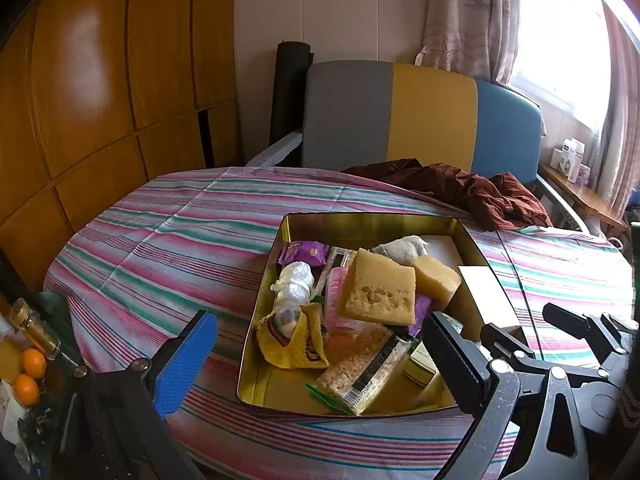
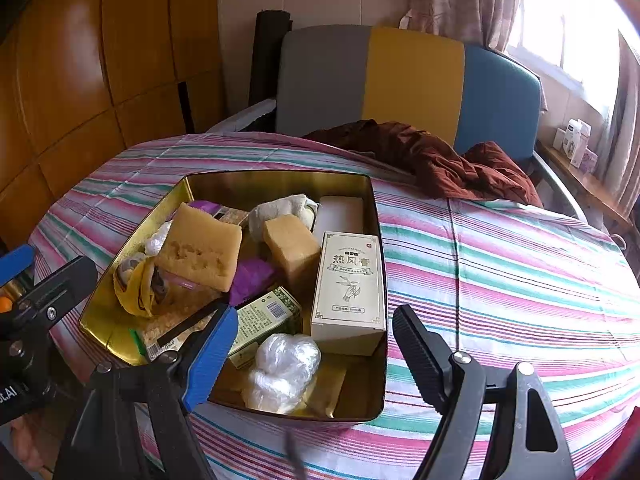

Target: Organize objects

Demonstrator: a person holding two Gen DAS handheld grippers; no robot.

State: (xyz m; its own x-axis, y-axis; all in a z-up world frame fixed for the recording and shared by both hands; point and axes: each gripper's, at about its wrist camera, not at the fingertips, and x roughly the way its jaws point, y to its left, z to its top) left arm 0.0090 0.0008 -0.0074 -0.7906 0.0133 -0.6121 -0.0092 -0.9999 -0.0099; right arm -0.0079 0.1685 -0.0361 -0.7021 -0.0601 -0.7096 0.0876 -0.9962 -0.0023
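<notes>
A gold tin box (image 1: 362, 224) (image 2: 280, 184) sits on the striped table, full of items: two yellow sponges (image 1: 380, 288) (image 2: 200, 254), a cream carton (image 2: 350, 284), a green box (image 2: 264, 316), a clear plastic wad (image 2: 284, 368), a cereal bar (image 1: 360, 372), a yellow pouch (image 1: 292, 340), purple packets (image 1: 304, 252) and a white cloth (image 2: 280, 208). My left gripper (image 1: 316, 360) is open and empty, hovering over the tin's near left corner. My right gripper (image 2: 316, 356) is open and empty over the tin's near right edge.
A striped cloth (image 1: 160, 248) covers the round table. A brown garment (image 2: 432, 160) lies at the far edge before a grey, yellow and blue chair (image 2: 400, 80). Oranges (image 1: 30, 376) and a bottle (image 1: 34, 328) stand at the left. Wooden wardrobe doors stand behind.
</notes>
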